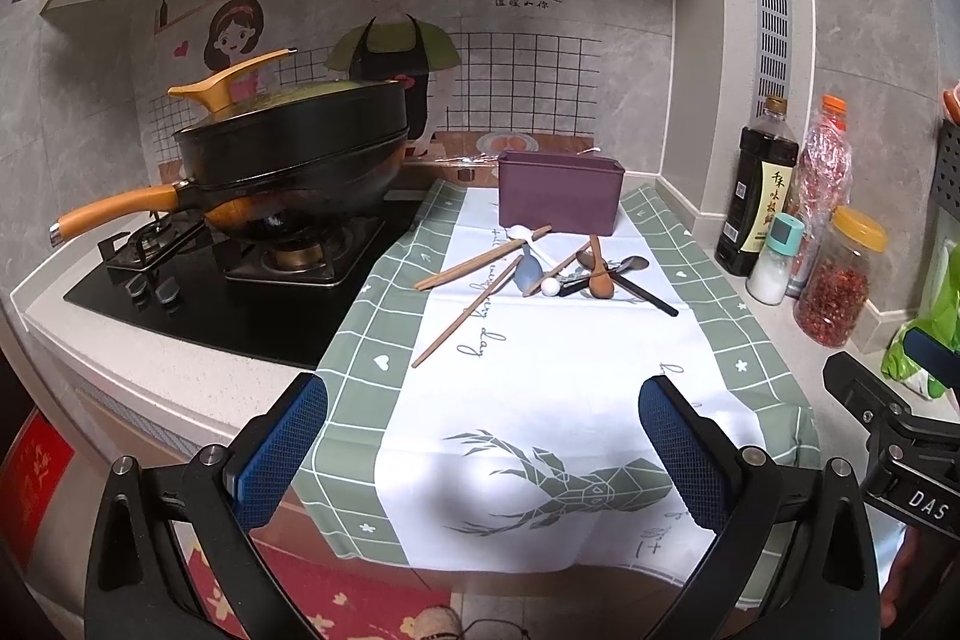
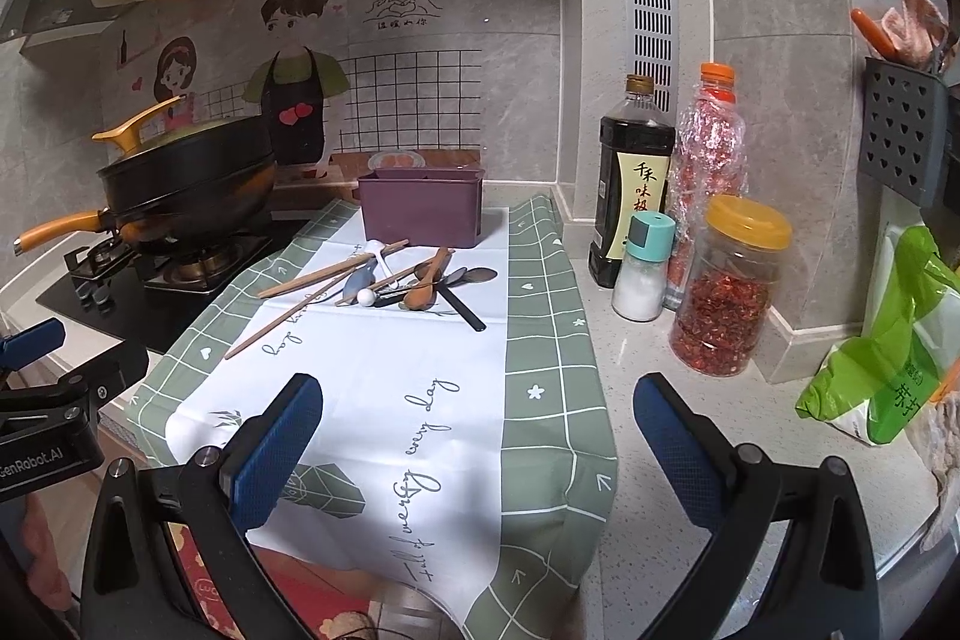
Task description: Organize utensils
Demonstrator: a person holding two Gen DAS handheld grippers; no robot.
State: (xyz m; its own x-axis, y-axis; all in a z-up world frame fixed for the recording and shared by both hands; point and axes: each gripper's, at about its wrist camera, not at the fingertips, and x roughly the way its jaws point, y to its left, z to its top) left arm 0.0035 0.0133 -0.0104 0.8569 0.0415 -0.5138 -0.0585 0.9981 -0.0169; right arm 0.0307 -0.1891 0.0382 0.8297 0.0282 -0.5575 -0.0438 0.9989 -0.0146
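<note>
A heap of utensils lies on a green and white cloth [image 1: 540,370] [image 2: 540,340]: wooden chopsticks [image 1: 474,265] [image 2: 327,276], a wooden spoon [image 1: 599,274] [image 2: 423,289], a white spoon [image 1: 531,239] [image 2: 381,259], a blue-grey spoon [image 1: 529,271] [image 2: 359,280] and a dark spoon [image 1: 645,289] [image 2: 462,304]. A purple box [image 1: 561,193] [image 2: 423,208] stands just behind the heap. My left gripper [image 1: 483,445] is open and empty above the cloth's front end. My right gripper [image 2: 477,445] is open and empty, near the cloth's right edge.
A black wok with a lid [image 1: 288,160] [image 2: 186,184] sits on the gas stove [image 1: 240,280] at the left. A soy sauce bottle [image 2: 630,184], a salt shaker [image 2: 645,268], a chili flake jar [image 2: 729,286] and a green bag [image 2: 882,370] stand at the right.
</note>
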